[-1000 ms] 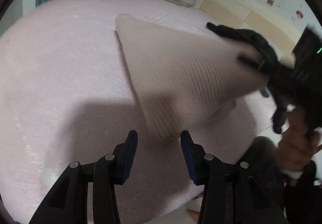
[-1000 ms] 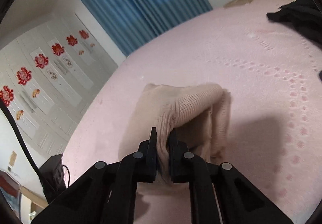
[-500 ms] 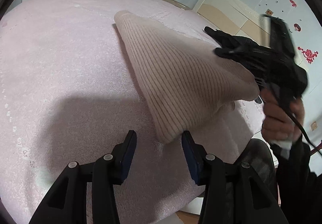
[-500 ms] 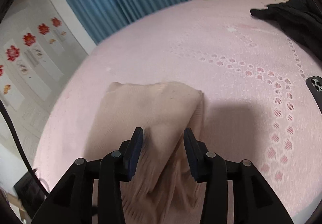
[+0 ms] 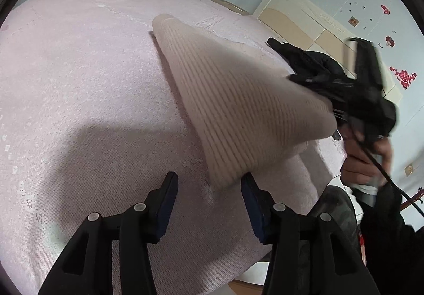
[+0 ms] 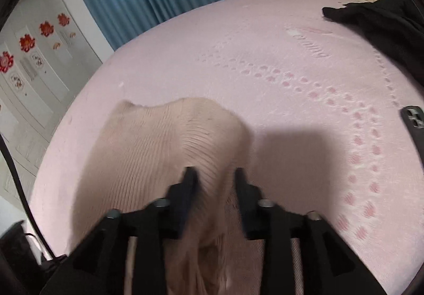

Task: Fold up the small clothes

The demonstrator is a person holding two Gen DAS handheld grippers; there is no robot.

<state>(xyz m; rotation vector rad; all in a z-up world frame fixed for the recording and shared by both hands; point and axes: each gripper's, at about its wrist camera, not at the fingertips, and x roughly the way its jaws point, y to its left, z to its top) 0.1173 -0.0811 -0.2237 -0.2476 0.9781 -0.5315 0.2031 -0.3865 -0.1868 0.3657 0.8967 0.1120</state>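
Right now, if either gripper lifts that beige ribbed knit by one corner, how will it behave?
The beige ribbed knit would probably flop: it already sags and bends where it is raised off the pink bedspread. It looks light. The ribbing likely resists slipping between fingers.

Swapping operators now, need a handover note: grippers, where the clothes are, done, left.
Left gripper: open, holding nothing, near corner of the beige ribbed knit between its fingers.
Right gripper: open; jaws have just been opening, knit loose between them.
Knit lies on the pink bedspread, folded over but still rumpled. Black garment lies further back, untouched.
Left: flatten and finish the knit, then the black one.
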